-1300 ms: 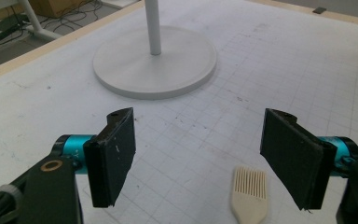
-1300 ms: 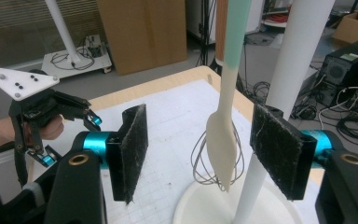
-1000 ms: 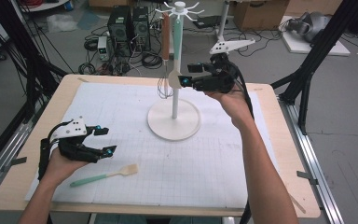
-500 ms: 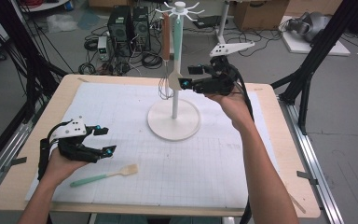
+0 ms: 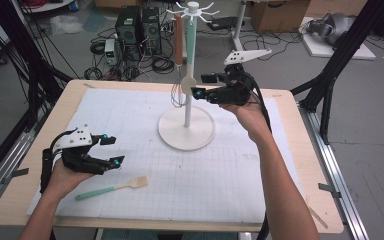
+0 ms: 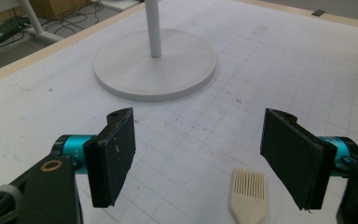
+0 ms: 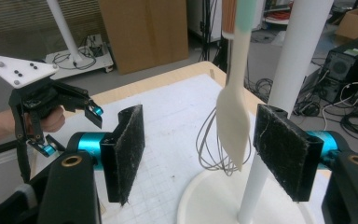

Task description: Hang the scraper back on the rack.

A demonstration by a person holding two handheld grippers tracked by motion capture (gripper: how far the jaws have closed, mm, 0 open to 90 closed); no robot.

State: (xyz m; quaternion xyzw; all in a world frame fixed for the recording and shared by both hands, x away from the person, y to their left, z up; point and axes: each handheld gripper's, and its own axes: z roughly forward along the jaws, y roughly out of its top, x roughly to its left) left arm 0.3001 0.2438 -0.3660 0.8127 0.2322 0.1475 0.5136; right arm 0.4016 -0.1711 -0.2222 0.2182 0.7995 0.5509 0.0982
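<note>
Spatula (image 7: 233, 116) hangs upright from the rack (image 5: 186, 75), blade down, between the spread jaws of the right gripper (image 5: 206, 86), untouched. Left gripper (image 5: 111, 149), also spread, hovers just behind a brush (image 5: 111, 188) lying lengthwise on the bench (image 5: 290, 165). No readable writing.

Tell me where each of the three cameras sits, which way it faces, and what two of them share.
High view: above the person's side, facing forward and down on the table; both forearms, left gripper, right gripper.
Left gripper view: on that gripper, facing the rack base and brush; its open jaws.
Right gripper view: facing the hanging spatula and whisk; its open jaws.
Shared: rack base.
</note>
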